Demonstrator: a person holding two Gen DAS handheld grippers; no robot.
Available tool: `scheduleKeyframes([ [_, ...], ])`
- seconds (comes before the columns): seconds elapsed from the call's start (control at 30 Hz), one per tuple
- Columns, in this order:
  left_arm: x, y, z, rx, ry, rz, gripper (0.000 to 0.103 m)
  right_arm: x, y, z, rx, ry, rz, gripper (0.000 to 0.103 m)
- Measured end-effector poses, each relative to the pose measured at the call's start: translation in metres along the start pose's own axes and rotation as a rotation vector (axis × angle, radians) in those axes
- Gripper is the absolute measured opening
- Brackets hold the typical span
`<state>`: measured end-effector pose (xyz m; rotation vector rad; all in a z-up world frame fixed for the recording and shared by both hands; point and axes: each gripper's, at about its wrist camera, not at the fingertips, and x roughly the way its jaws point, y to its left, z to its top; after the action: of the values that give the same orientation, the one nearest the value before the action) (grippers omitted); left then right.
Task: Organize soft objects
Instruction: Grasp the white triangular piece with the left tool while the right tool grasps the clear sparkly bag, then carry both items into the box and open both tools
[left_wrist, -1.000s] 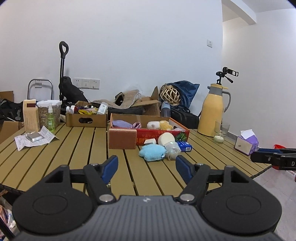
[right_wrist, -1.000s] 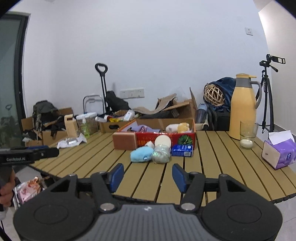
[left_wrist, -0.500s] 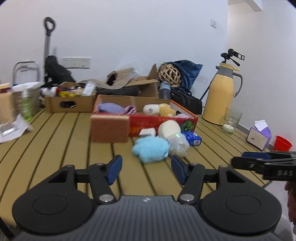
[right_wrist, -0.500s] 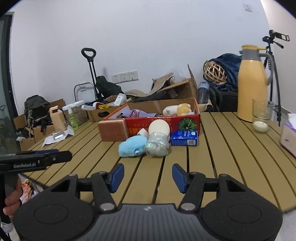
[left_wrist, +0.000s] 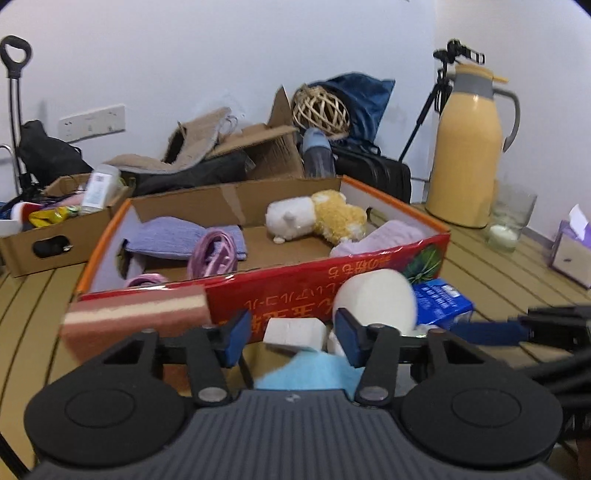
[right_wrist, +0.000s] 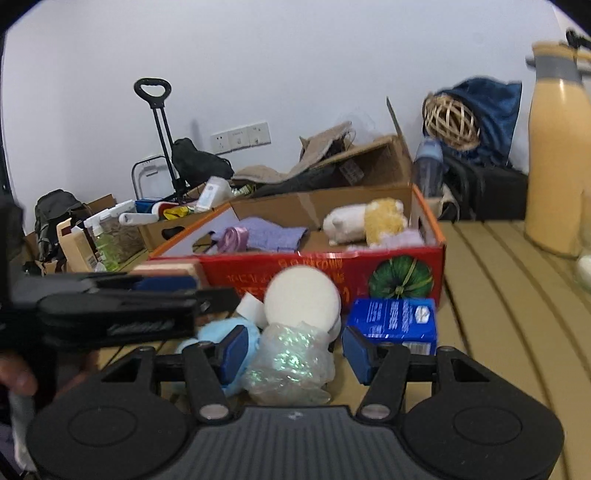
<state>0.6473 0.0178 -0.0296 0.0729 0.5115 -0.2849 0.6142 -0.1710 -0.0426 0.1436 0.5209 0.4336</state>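
Closing in, at the table's (right_wrist: 491, 258) front edge, on loose soft items before the red box (left_wrist: 295, 291): left gripper (left_wrist: 291, 336) part-open, narrowing over blue plush (left_wrist: 314, 374); right gripper (right_wrist: 291, 350) half-open, astride iridescent pouf (right_wrist: 291, 362); neither gripped; next, squeeze and lift in.

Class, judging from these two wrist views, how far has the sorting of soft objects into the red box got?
Done: a plush toy and purple cloth lie in the red box. In hand: nothing; the left gripper, jaws closing, nears the blue fluffy item; the right gripper brackets the iridescent bag. Left: those, white round sponge.
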Motion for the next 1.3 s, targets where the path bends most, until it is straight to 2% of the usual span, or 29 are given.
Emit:
scheduleKeyframes([
  [0.03,0.006,-0.001,-0.001,0.003,0.008,-0.014,0.041,0.006,-0.004,-0.003,0.018,0.009,0.006,0.051],
  [0.07,0.013,0.0,-0.003,-0.002,0.019,-0.027,0.037,0.011,-0.008,-0.007,0.035,0.021,0.014,0.04],
  [0.1,0.019,0.001,-0.005,-0.015,0.031,-0.034,0.035,0.016,-0.011,-0.009,0.048,0.032,0.026,0.036],
  [0.17,0.03,0.007,-0.008,-0.056,0.07,-0.04,0.029,0.019,-0.014,-0.011,0.073,0.04,0.048,0.034],
  [0.27,0.028,0.018,-0.009,-0.124,0.048,-0.076,0.024,0.016,-0.024,-0.013,0.119,0.024,0.067,0.03],
  [0.4,0.017,0.016,-0.007,-0.123,0.009,-0.052,0.022,0.013,-0.029,-0.014,0.133,0.027,0.079,0.026],
  [0.57,-0.045,0.01,0.002,-0.16,-0.09,-0.04,0.022,-0.002,-0.02,-0.012,0.095,-0.003,0.046,0.023],
  [0.7,-0.118,0.008,-0.009,-0.216,-0.15,-0.038,0.022,-0.047,-0.006,-0.009,0.039,-0.101,-0.001,0.023],
  [0.87,-0.187,0.005,-0.03,-0.262,-0.186,-0.019,0.022,-0.1,0.005,-0.017,0.059,-0.128,0.006,0.023],
  [1.13,-0.234,0.002,-0.039,-0.28,-0.243,-0.025,0.022,-0.159,0.039,-0.019,0.015,-0.181,0.023,0.023],
  [1.3,-0.235,0.007,-0.034,-0.272,-0.264,-0.028,0.023,-0.171,0.049,-0.016,-0.002,-0.191,0.018,0.023],
])
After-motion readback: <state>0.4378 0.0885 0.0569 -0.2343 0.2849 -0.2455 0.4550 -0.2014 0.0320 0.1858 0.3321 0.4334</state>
